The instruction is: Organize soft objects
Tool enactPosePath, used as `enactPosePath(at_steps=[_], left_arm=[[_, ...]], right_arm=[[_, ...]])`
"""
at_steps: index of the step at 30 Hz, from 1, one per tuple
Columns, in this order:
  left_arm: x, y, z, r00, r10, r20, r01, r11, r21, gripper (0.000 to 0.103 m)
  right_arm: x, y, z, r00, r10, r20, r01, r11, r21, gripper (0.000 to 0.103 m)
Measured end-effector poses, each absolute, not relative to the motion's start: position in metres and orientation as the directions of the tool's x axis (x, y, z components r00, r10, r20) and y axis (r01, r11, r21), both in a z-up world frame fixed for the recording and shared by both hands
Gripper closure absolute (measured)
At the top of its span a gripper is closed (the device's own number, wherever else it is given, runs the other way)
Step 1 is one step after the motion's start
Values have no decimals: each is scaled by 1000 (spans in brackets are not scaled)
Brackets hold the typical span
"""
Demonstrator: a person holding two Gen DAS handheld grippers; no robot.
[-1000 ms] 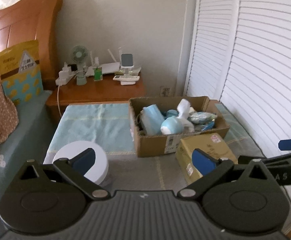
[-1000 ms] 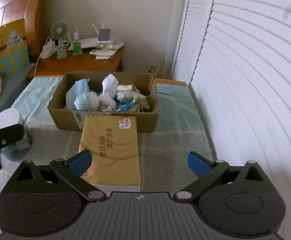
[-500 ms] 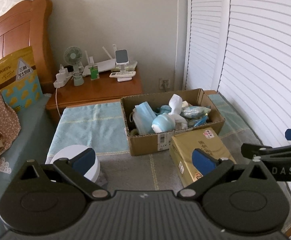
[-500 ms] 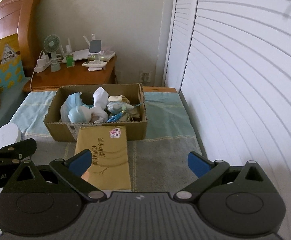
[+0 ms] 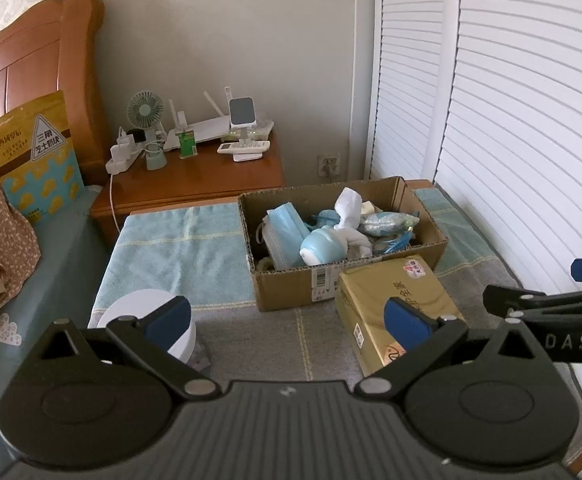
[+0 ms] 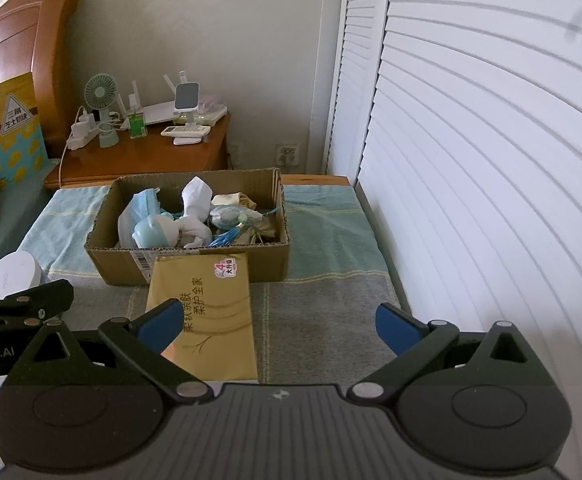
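Cardboard box of soft things lies beyond both empty, spread grippers

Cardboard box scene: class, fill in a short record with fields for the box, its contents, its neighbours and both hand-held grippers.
box: brown open cardboard box on a striped towel
contents: blue face masks, white sock, light-blue round toy
in front: yellow tissue pack, touching the box
left of box: white round lidded container
left hand-held gripper: open, empty
right hand-held gripper: open, empty
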State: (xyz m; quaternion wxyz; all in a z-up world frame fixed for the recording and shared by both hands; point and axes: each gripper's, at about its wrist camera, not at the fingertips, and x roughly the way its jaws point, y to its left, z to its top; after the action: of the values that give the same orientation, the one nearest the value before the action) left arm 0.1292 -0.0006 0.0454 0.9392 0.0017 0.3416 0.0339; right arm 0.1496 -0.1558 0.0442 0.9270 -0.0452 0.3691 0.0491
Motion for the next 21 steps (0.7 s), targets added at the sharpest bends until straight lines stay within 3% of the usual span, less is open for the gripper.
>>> enactPosePath(at_steps=[21], left_arm=[[130,2,46,766,64,-640,-67,998,20,1]], right_arm=[[148,-153,47,728,52,-683,-124,991,-57,0]])
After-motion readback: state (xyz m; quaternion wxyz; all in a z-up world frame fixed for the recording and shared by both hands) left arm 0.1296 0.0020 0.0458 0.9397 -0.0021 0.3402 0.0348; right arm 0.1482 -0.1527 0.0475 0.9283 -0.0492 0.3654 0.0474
